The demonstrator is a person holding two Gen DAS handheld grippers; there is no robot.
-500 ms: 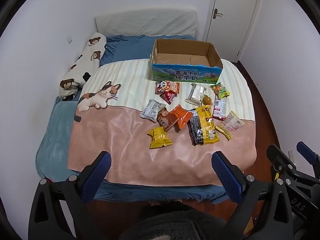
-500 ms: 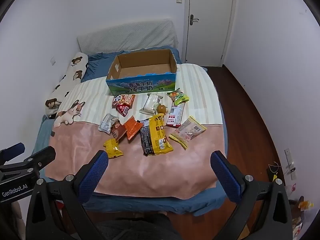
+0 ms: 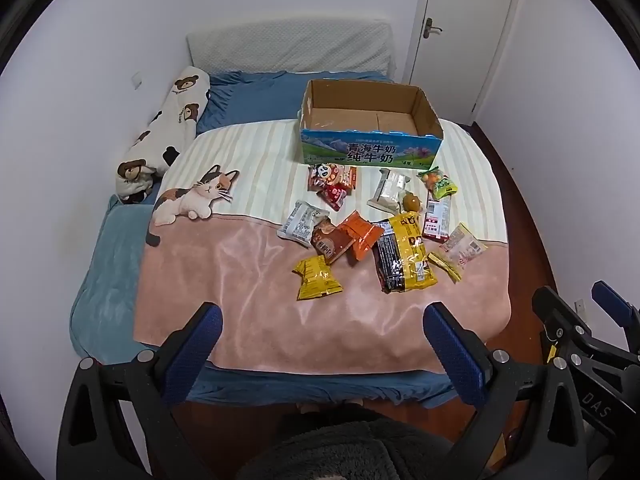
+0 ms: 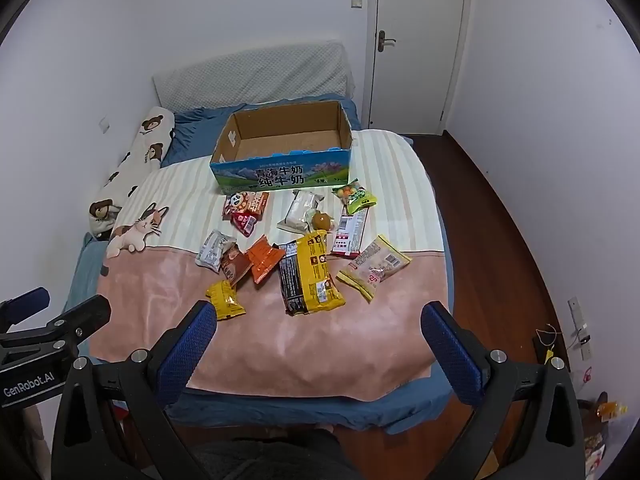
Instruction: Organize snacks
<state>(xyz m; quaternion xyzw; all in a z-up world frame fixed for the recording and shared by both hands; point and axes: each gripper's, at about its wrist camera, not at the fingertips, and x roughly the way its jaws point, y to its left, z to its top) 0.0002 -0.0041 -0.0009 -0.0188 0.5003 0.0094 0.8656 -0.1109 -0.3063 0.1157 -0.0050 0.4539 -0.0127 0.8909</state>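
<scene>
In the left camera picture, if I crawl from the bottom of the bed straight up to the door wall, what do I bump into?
small yellow snack packet → orange packet → panda packet → cardboard box → grey headboard cushion

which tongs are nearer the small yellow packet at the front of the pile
Left, narrowly. The small yellow packet lies ahead between the left tongs' tips. For the right tongs it sits off beside the left fingertip. Both hover open, touching nothing.

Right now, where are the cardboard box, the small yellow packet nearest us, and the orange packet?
cardboard box (image 3: 370, 154), left wrist view, printed front wall.
small yellow packet (image 3: 317, 277), left wrist view, middle of its face.
orange packet (image 4: 265, 259), right wrist view, centre of the wrapper.
</scene>
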